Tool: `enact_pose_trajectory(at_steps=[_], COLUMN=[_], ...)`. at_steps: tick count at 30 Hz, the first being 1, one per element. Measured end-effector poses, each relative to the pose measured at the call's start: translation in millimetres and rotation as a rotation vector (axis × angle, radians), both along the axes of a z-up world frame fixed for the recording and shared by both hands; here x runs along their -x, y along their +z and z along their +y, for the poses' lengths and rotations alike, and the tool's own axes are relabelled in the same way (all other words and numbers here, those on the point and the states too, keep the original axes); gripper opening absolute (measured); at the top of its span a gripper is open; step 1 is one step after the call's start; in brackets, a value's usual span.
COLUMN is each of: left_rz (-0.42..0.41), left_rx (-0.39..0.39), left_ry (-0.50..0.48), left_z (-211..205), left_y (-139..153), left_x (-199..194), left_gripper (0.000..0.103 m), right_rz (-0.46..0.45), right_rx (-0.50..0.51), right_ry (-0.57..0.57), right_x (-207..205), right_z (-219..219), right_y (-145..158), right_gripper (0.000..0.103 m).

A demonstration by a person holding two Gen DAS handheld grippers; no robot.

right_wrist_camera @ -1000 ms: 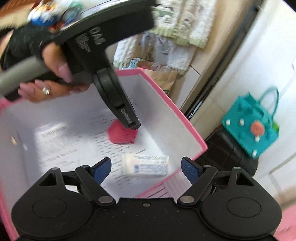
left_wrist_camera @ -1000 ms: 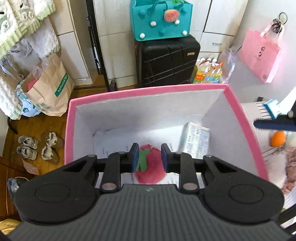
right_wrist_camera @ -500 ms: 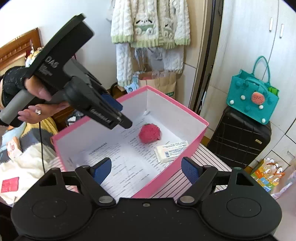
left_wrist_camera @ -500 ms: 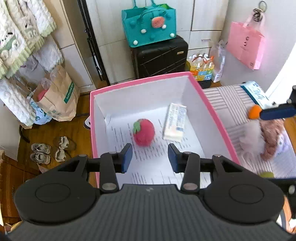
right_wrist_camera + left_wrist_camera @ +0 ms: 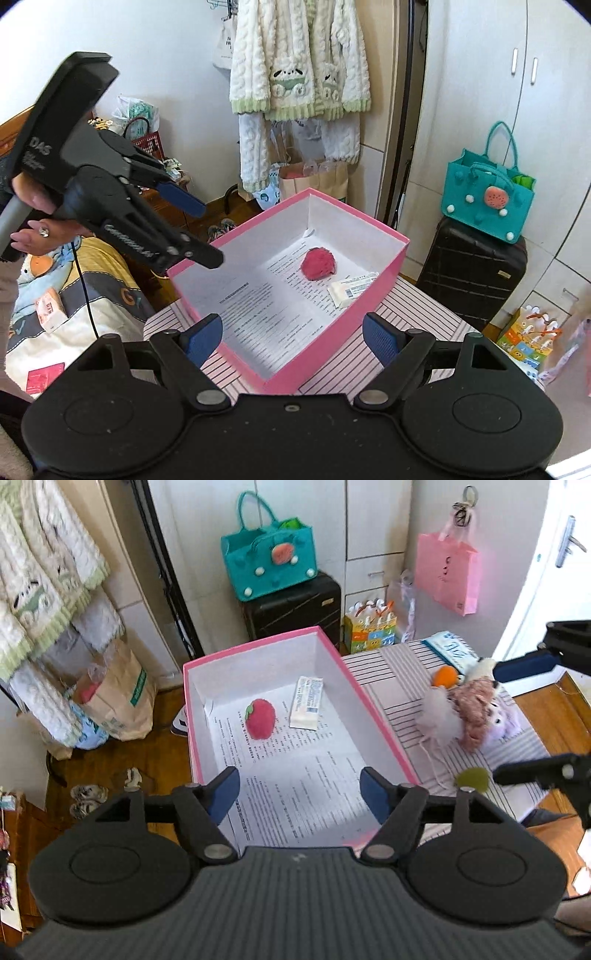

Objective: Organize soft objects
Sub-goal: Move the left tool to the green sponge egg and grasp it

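Note:
A red strawberry plush (image 5: 260, 718) (image 5: 317, 264) lies in the pink box (image 5: 373, 716) (image 5: 332, 328) beside a white tissue pack (image 5: 308, 703) (image 5: 351, 290). My left gripper (image 5: 299, 794) (image 5: 210, 234) hangs above the box's near end. Its jaws are opening and nothing is between them. My right gripper (image 5: 291, 332) (image 5: 496, 720) stands open and empty over the striped table (image 5: 391, 672). On that table sit a brown plush (image 5: 476, 709), a white fluffy toy (image 5: 439, 716), an orange ball (image 5: 445, 675) and a green ball (image 5: 472, 779).
Behind the box a teal felt bag (image 5: 269, 568) rests on a black suitcase (image 5: 295, 609). A pink bag (image 5: 447, 576) hangs on the wall, and a paper bag (image 5: 118, 698) and shoes (image 5: 88, 799) are on the floor. Sweaters (image 5: 299, 74) hang at the left.
My left gripper rose and drew back out of the box, spreading its jaws away from the strawberry plush. My right gripper also rose and backed off, staying open.

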State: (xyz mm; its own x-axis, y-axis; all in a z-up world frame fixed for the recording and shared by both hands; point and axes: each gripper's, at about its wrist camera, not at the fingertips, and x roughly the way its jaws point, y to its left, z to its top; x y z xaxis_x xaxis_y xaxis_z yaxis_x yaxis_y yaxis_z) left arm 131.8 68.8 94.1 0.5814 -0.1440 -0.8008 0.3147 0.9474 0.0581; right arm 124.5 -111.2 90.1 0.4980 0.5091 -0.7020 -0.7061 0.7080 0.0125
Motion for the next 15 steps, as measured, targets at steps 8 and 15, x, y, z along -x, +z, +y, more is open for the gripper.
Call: enact_pose_trajectory(at_steps=[8,15], left_rz=[-0.061,-0.133], left_rx=[-0.017,-0.011], left_ry=[-0.051,-0.123], left_z=[-14,-28], left_y=[12,13], left_x=[51,88], left_gripper=[0.079,0.089], right_rz=[-0.060,-0.105], right_rx=[-0.022,-0.013], right_ry=[-0.018,-0.025], right_x=[47,83], right_z=[-19,-35], right_y=[15,9], right_gripper=[0.087,0.087])
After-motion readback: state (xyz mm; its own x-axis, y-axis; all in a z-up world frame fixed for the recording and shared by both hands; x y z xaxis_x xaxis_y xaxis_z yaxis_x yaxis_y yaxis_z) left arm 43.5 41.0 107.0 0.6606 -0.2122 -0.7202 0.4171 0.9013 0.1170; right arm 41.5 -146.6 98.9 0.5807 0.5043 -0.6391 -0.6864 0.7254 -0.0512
